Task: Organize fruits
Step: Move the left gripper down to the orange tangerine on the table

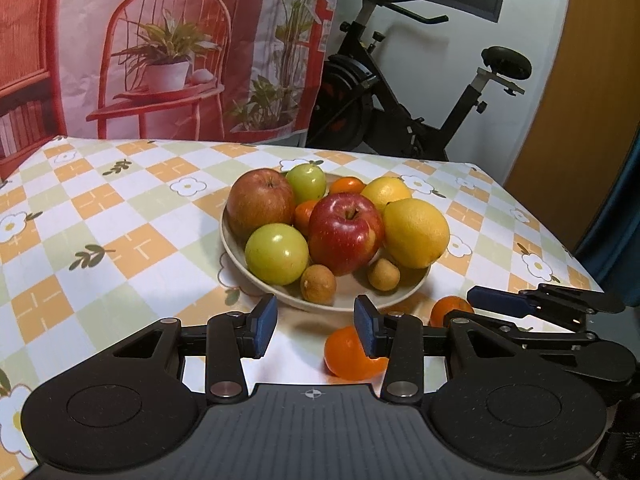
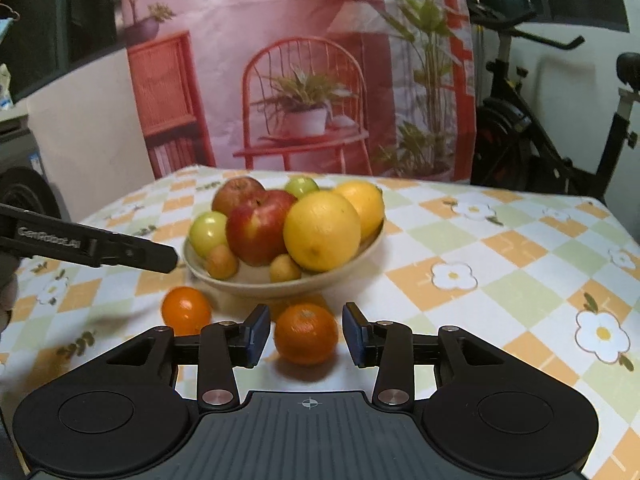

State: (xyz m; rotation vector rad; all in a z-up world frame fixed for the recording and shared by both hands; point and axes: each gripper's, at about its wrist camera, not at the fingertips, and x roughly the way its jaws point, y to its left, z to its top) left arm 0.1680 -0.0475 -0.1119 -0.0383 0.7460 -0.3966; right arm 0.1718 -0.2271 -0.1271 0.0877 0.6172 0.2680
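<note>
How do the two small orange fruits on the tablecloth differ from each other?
The orange fruit between the right tool's fingers lies in front of the beige bowl; the other orange fruit lies further left, near the bowl's left side. The first shows a dimpled skin and a stem scar on top; the second looks smoother and glossy. The first sits between open blue pads untouched; the second has no pads around it. Both are round, orange, and outside the bowl.
</note>
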